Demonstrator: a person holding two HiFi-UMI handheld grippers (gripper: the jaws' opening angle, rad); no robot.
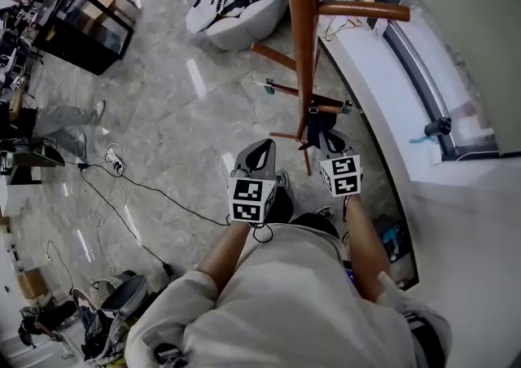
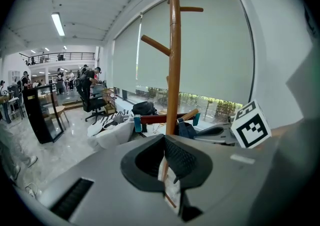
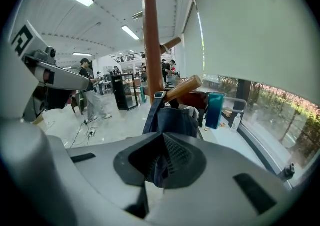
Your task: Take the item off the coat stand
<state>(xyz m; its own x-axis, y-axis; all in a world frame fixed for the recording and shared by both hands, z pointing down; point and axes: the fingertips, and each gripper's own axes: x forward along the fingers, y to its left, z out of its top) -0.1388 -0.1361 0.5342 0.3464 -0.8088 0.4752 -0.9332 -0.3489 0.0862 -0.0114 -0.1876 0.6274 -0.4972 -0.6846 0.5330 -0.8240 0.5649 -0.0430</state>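
The wooden coat stand (image 1: 303,32) rises just ahead of me, its pole (image 2: 173,60) in both gripper views. A dark blue bag (image 3: 172,120) hangs by its strap from a low wooden peg (image 3: 184,88) on the stand. My right gripper (image 3: 162,165) is shut on the bag's blue fabric just below the peg; in the head view it (image 1: 330,142) sits against the bag (image 1: 313,126). My left gripper (image 1: 260,155) hovers to the left of the pole, jaws shut (image 2: 165,162) and holding nothing. The bag (image 2: 186,130) shows beyond it.
A brown bar with teal end caps (image 1: 305,96) crosses the stand near the bag. A white window ledge (image 1: 391,89) runs on the right. A beanbag with striped cloth (image 1: 236,8), a black cabinet (image 1: 85,28) and floor cables (image 1: 122,179) lie on the left.
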